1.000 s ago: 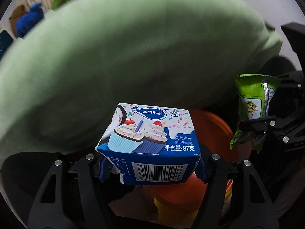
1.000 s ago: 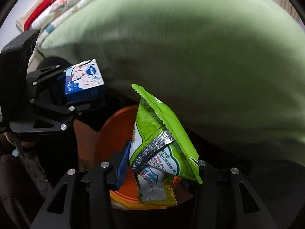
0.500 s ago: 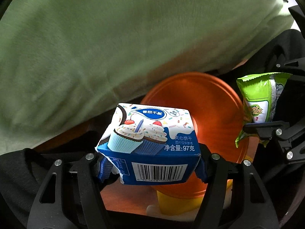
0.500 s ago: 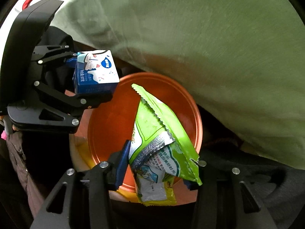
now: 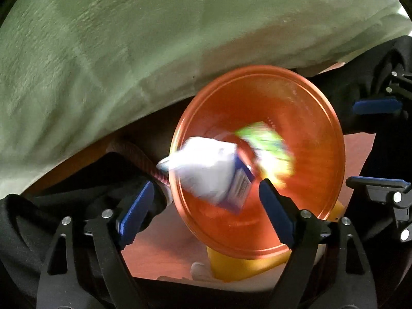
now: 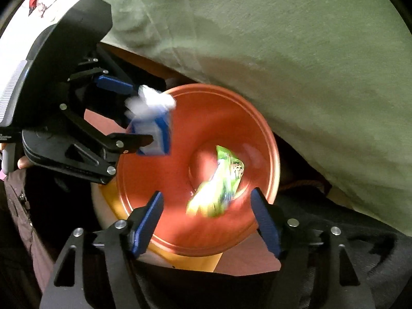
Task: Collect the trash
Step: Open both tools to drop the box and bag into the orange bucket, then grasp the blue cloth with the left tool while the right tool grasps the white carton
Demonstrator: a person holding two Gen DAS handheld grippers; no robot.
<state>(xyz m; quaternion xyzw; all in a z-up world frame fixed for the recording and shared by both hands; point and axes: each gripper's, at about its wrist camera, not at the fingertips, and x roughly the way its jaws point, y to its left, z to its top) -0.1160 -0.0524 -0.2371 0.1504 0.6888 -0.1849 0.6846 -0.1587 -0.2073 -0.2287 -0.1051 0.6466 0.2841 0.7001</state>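
An orange bin stands below both grippers. The blue and white biscuit box is blurred, loose and tumbling over the bin's mouth. My left gripper hangs above it, its jaws opening, the pads clear of the box. The green snack wrapper is blurred too, falling inside the bin. My right gripper is above it, jaws opening, pads not touching the wrapper.
A pale green cloth surface fills the upper part of both views, close behind the bin. Dark clothing lies at the lower left and a reddish floor shows under the bin.
Both grippers sank over the bin and spread their jaws. The biscuit box left the left pads and the green wrapper left the right pads; both are dropping into the bin.
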